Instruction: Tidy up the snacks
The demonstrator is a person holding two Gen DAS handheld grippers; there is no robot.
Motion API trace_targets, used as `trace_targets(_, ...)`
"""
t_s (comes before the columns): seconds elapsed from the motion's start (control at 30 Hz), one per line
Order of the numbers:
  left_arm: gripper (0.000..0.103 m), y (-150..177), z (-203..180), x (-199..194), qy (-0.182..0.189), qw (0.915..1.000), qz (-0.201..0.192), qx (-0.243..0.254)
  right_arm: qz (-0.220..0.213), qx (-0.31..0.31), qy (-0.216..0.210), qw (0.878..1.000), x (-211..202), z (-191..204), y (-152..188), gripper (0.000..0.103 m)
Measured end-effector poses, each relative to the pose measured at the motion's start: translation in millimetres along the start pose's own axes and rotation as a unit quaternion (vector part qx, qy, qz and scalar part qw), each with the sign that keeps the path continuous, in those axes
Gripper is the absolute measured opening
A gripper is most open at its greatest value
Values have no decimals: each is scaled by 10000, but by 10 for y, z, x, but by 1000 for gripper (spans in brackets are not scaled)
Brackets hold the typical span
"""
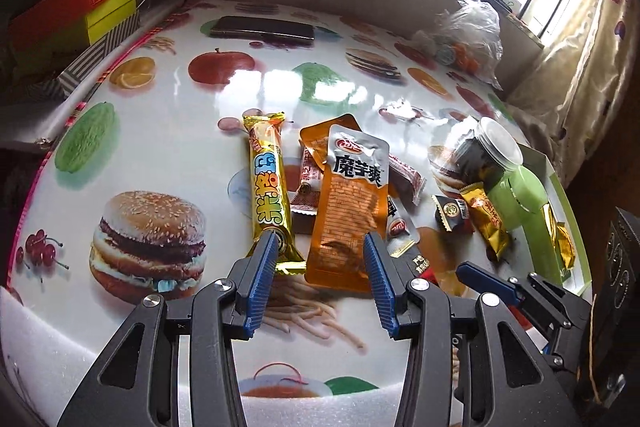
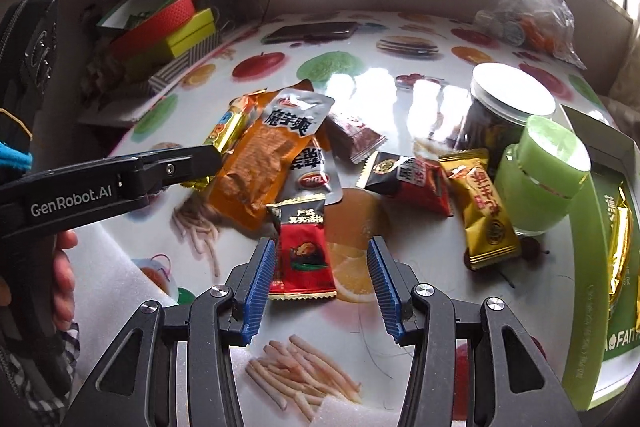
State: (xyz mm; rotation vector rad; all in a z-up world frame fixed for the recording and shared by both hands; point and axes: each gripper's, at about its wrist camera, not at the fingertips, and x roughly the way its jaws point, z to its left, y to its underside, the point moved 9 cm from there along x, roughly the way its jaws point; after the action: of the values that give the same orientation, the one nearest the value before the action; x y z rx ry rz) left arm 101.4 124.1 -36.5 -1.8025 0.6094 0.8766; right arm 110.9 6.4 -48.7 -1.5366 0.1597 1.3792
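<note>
Snacks heaped mid-worktop (image 1: 168, 131) on a glossy food-print cover, toward its right edge. Left claw (image 1: 320, 247) spread wide and holding nothing, 2 blue ribbed pads either side of the near end of an orange konjac pouch (image 1: 348, 211); left pad over the tail of a long yellow rice-stick bar (image 1: 267, 183) lying just beside that pouch, contact impossible to judge. Right claw (image 2: 320, 255) likewise gaping and empty, poised over a small red sachet (image 2: 304, 247), its left pad at the sachet's edge, right pad apart from it over a printed orange slice. Under the orange pouch, a silver sachet (image 2: 316, 171); beyond, a dark-red wrapper (image 2: 354, 137). To the right, a black-and-red packet (image 2: 408, 179) beside a gold packet (image 2: 484, 207), the gold one just beside a pale green jar (image 2: 540, 179). Behind the jar, a clear tub with a white lid (image 2: 508, 99) and dark contents. Along the right edge, a green tray box (image 2: 592, 291) with another gold packet (image 2: 620, 247) inside. At the far edge, a dark phone (image 1: 262, 29); at the far right corner, a clear plastic bag (image 1: 472, 35). Off the left edge, stacked gift boxes (image 1: 80, 3) in red, orange and lime.
</note>
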Motion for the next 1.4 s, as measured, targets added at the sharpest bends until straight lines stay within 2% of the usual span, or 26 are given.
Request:
trace_targets(0.17, 46, -10, 0, 45, 23, 10000, 60, 55, 85, -137, 57, 9999, 85, 53, 8, 47)
trace_targets(0.23, 46, -29, -44, 66, 51, 9999, 76, 102, 74, -151, 104, 9998, 90, 37, 4, 42)
trace_targets(0.27, 46, -43, -73, 75, 84, 9998, 76, 137, 64, -150, 136, 9998, 88, 23, 5, 34)
trace_targets(0.3, 46, -49, -103, 85, 112, 9998, 77, 173, 61, -146, 150, 9998, 84, 9, 6, 30)
trace_targets(0.57, 46, -87, -276, 241, 41, 9987, 225, 459, -94, -61, 390, 9992, -25, -158, 9, 22)
trace_targets(0.67, 46, -86, -329, 299, 28, 9982, 285, 526, -182, 53, 444, 9988, -101, -246, 24, 22)
trace_targets(1.0, 46, -103, -387, 449, -392, 9950, 329, 858, -230, 302, 437, 9983, -179, -367, 77, 22)
trace_targets(1.23, 46, -94, -414, 530, -408, 9924, 443, 1073, -229, 351, 433, 9982, -181, -379, 94, 22)
trace_targets(1.4, 46, -109, -407, 547, -275, 9941, 442, 956, -240, 397, 441, 9979, -182, -381, 88, 22)
